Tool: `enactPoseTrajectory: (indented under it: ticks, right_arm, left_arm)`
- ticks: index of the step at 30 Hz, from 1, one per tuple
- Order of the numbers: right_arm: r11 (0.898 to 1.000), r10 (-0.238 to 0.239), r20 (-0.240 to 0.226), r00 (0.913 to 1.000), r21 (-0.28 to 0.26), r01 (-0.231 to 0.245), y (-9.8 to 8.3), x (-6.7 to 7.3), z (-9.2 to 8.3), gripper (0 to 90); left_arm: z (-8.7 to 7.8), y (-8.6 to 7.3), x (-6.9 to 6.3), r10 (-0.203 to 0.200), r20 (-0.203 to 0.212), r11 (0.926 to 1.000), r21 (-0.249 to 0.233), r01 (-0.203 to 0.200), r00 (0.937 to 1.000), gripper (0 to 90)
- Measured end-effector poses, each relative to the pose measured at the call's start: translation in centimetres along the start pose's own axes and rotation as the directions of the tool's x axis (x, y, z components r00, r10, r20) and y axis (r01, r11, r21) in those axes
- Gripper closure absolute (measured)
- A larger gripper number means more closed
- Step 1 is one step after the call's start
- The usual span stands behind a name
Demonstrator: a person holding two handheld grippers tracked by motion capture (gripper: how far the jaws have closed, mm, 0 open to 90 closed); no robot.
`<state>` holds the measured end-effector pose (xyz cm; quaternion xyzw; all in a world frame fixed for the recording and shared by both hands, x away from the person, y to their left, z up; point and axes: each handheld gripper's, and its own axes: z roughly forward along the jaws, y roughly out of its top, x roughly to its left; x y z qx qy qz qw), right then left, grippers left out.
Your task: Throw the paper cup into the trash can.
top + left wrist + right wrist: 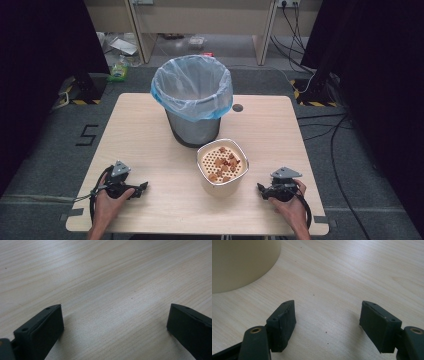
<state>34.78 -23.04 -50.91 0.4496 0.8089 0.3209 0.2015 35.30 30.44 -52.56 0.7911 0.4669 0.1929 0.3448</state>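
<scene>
A light wooden table (150, 145) carries everything and serves as the reference surface. Largest upon it is a grey waste bin (192, 127) lined with a pale blue plastic bag (192, 90), standing upright toward the table's far edge, roughly at mid-width. Just in front of the bin, nearer the person and slightly to its right, stands a cream container (222, 167) with a rounded-square rim; its top is a perforated insert on which lie small brown and reddish pieces (225, 164). Whether bin and container touch cannot be told. A small dark round hole (237, 107) marks the table top just right of the bin.

Left gripper (140, 188): held in the person's left hand (107, 202) near the table's front edge, well left of the container, pointing toward it. In the left gripper view (113, 322) its two black jaws stand wide apart over bare wood, nothing between them: released.

Right gripper (261, 188): held in the person's right hand (290, 205) near the table's front edge, just right of the container and pointing toward it. In the right gripper view (327, 320) its jaws are likewise spread, empty, low over the wood; the container's cream wall (239, 262) curves at upper left, apart from the jaws. A grey three-cornered plate sits atop each gripper, and a black cable loops from each beside the hand.
</scene>
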Motion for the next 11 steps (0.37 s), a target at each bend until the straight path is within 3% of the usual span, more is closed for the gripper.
enactPoseTrajectory:
  ticks: [3, 11]
  right_arm:
    - [1.0, 0.027, -0.018, 0.9995, -0.014, -0.027, -0.28, -0.03, 0.1, 27.2]
    - [0.999, 0.028, -0.021, 0.9994, -0.031, -0.029, -0.51, -0.03, 0.12, 26.7]
  left_arm:
    - [0.0, 0.0, 0.0, 0.0, 0.0, 1.0, 0.0, 0.0, 1.0, 0.0]
    - [0.0, 0.0, 0.0, 0.0, 0.0, 1.0, 0.0, 0.0, 1.0, 0.0]
